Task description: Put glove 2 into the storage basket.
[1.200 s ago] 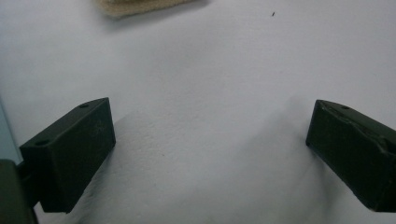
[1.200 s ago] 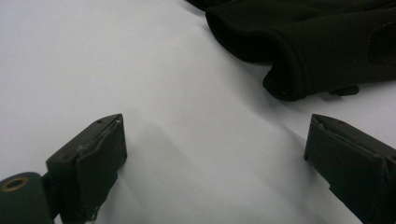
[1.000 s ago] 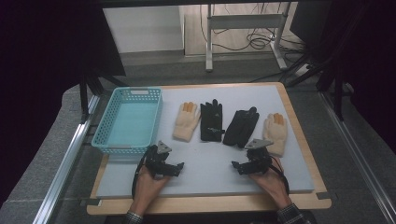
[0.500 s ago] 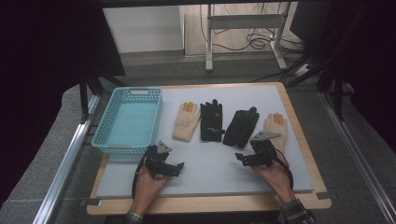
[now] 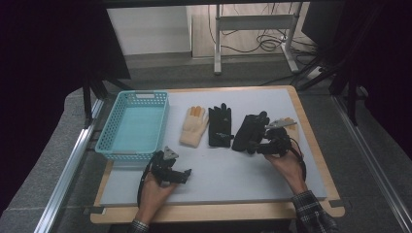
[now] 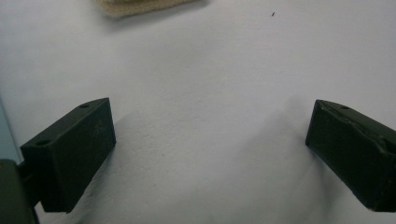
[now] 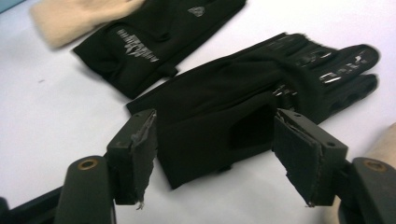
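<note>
The right gripper (image 7: 215,154) hangs over the cuff of the right-hand black glove (image 7: 243,98), jaws apart and just been closing, the cuff between them but not pinched. That glove lies at three o'clock of the other black glove (image 5: 219,125) (cream glove (image 5: 194,126) beyond, at nine). The left gripper (image 6: 210,144) gapes wide over bare table (image 5: 233,174), nothing between its jaws.

White tabletop (image 5: 228,170), teal basket (image 5: 133,125), 4 gloves: cream (image 5: 193,127), black (image 5: 219,126), black (image 5: 248,130), cream (image 5: 291,124)
</note>
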